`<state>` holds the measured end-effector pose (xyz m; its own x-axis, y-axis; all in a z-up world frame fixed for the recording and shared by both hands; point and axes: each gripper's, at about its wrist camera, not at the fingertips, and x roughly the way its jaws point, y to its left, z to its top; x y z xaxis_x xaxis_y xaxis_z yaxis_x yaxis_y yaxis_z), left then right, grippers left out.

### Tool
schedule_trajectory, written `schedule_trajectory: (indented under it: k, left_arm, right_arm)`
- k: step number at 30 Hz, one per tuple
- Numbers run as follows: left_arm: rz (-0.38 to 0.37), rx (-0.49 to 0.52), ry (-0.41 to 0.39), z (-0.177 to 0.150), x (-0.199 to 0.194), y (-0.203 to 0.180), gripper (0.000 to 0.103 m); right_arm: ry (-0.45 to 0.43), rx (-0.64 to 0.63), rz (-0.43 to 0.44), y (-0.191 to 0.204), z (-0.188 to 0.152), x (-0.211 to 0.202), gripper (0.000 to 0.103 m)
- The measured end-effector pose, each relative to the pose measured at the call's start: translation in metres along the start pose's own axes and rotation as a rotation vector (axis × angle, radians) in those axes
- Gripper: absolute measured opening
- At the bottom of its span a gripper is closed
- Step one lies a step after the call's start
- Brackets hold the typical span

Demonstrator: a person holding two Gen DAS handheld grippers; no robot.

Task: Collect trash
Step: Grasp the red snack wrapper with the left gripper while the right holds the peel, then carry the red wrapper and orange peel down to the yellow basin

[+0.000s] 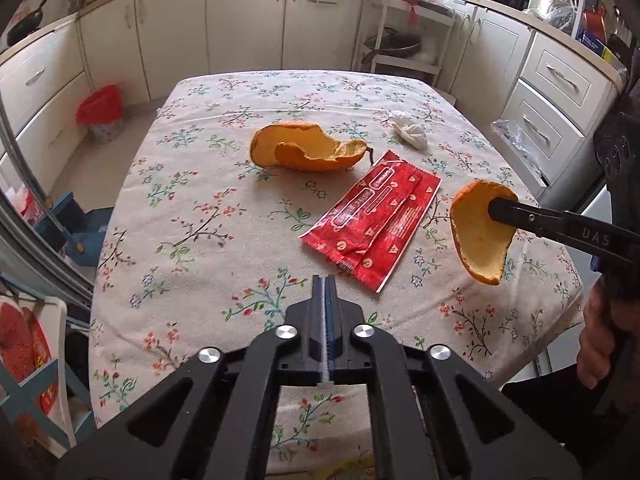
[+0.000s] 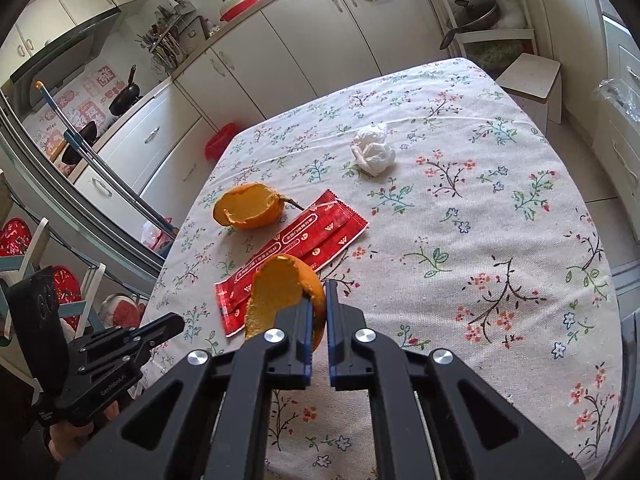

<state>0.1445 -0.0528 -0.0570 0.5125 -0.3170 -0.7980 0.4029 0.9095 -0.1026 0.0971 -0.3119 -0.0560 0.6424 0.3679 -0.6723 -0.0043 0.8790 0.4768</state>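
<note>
Orange peel (image 1: 476, 236), curved, pale inside, in right claw (image 2: 319, 300).

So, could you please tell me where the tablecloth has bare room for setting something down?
The near left stretch, between the red wrapper and the table's left edge, is bare, as is the far end beyond the large orange peel and crumpled tissue. The middle is crowded.
</note>
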Motion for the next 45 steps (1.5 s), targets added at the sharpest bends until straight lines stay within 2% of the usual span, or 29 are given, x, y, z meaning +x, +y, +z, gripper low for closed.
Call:
schedule_trajectory:
  k: [1,3,6,8,11,12,14,16,18,23,28,35,39,45]
  left_arm:
    - [-0.006,0.015,0.003,0.002,0.003,-0.003,0.036]
    - [0.029,0.082,-0.020,0.006,0.011,-0.015,0.065]
    - [0.052,0.151,-0.017,0.012,0.027,-0.029,0.070]
    - [0.066,0.153,-0.009,0.018,0.040,-0.031,0.071]
    - [0.033,0.135,0.021,0.022,0.053,-0.031,0.071]
    - [0.029,0.130,0.019,0.022,0.056,-0.032,0.068]
    - [0.023,0.133,0.018,0.024,0.056,-0.036,0.054]
    - [0.018,0.119,0.022,0.027,0.055,-0.036,0.014]
    - [-0.025,0.078,0.039,0.028,0.055,-0.032,0.000]
    - [-0.032,0.048,0.035,0.018,0.043,-0.028,0.000]
    - [-0.041,0.024,-0.002,0.013,0.014,-0.022,0.000]
    - [-0.014,-0.027,-0.048,0.001,-0.033,-0.007,0.000]
    - [-0.002,-0.034,-0.066,-0.013,-0.060,-0.001,0.000]
    - [0.013,-0.019,-0.090,-0.031,-0.092,-0.001,0.000]
  right_arm:
    - [-0.003,0.005,0.003,0.000,0.000,-0.002,0.006]
    - [-0.012,0.020,0.013,-0.002,0.001,-0.005,0.006]
    - [-0.020,0.034,0.027,-0.004,0.004,-0.009,0.006]
    - [-0.020,0.040,0.032,-0.006,0.005,-0.010,0.006]
    - [-0.015,0.050,0.038,-0.010,0.005,-0.010,0.006]
    - [-0.015,0.055,0.039,-0.011,0.006,-0.010,0.006]
    - [-0.014,0.065,0.046,-0.014,0.007,-0.011,0.006]
    - [-0.015,0.073,0.051,-0.015,0.007,-0.011,0.006]
    - [-0.016,0.074,0.055,-0.015,0.007,-0.013,0.006]
    - [-0.026,0.077,0.060,-0.015,0.005,-0.020,0.006]
    - [-0.040,0.082,0.072,-0.014,0.004,-0.027,0.006]
    - [-0.044,0.086,0.107,-0.009,-0.012,-0.044,0.006]
    - [-0.030,0.077,0.130,-0.001,-0.038,-0.057,0.006]
    - [0.031,-0.011,0.138,0.026,-0.096,-0.076,0.006]
